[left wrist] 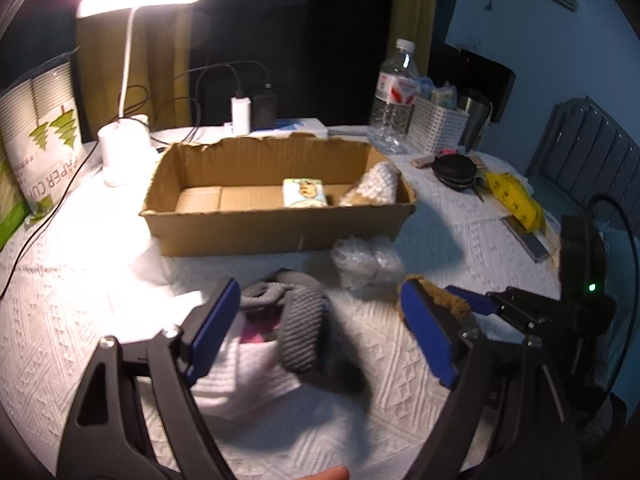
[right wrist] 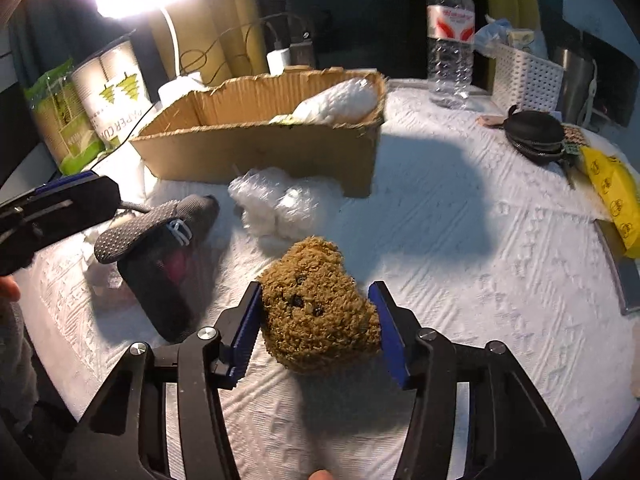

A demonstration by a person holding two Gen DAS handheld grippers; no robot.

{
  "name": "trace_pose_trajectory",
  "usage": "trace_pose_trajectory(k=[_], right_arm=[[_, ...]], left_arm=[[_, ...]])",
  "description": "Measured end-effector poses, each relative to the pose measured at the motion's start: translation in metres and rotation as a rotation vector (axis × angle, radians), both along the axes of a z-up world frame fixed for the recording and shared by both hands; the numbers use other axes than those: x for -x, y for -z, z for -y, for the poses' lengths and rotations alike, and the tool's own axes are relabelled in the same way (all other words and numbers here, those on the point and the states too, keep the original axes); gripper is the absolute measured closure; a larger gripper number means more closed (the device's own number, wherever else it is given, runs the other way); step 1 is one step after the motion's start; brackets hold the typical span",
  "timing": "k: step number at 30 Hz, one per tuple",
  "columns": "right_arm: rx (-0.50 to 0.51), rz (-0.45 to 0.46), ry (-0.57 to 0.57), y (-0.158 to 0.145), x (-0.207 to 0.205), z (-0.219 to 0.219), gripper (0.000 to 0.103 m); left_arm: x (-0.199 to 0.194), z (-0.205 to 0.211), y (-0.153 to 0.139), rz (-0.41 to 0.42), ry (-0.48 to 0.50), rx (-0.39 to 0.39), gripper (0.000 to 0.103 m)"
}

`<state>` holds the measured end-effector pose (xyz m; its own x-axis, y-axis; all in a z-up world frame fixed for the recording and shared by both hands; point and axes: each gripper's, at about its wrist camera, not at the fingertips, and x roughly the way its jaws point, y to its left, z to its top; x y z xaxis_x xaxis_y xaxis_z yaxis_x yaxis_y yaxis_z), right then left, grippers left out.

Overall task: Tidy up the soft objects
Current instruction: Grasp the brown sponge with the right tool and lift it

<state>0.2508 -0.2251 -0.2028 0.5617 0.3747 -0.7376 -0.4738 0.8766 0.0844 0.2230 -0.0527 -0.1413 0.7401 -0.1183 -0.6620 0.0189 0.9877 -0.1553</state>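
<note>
My right gripper (right wrist: 318, 330) is shut on a brown fuzzy plush bear (right wrist: 316, 308) and holds it just above the white cloth; the bear's edge also shows in the left wrist view (left wrist: 450, 300). My left gripper (left wrist: 320, 332) is open, its jaws on either side of a grey knitted slipper (left wrist: 302, 328) that lies on a white folded cloth (left wrist: 256, 376). The slipper (right wrist: 160, 224) also shows in the right wrist view. A crumpled clear plastic bag (left wrist: 366, 262) lies in front of the cardboard box (left wrist: 280, 228). The box holds a white soft bundle (left wrist: 378, 184) and a small printed packet (left wrist: 306, 192).
A lit desk lamp (left wrist: 120, 152) and a paper-cup pack (left wrist: 40, 152) stand at the left. A water bottle (left wrist: 394, 96), white basket (left wrist: 436, 124), black round case (left wrist: 458, 170) and yellow bag (left wrist: 514, 198) are at the right. Chargers and cables (left wrist: 248, 112) sit behind the box.
</note>
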Motion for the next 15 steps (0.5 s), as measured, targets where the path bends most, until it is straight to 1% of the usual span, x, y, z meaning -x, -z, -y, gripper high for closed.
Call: trace_pose_trajectory(k=[5, 11, 15], right_arm=[[-0.024, 0.016, 0.035, -0.007, -0.008, 0.025, 0.047], [-0.052, 0.035, 0.064, -0.015, -0.019, 0.054, 0.047], [-0.078, 0.052, 0.088, -0.020, -0.029, 0.073, 0.047]], left_arm=[[-0.016, 0.020, 0.004, -0.022, 0.022, -0.015, 0.019], [-0.044, 0.047, 0.015, -0.058, 0.058, -0.033, 0.019], [-0.069, 0.058, 0.031, -0.117, 0.041, -0.047, 0.019]])
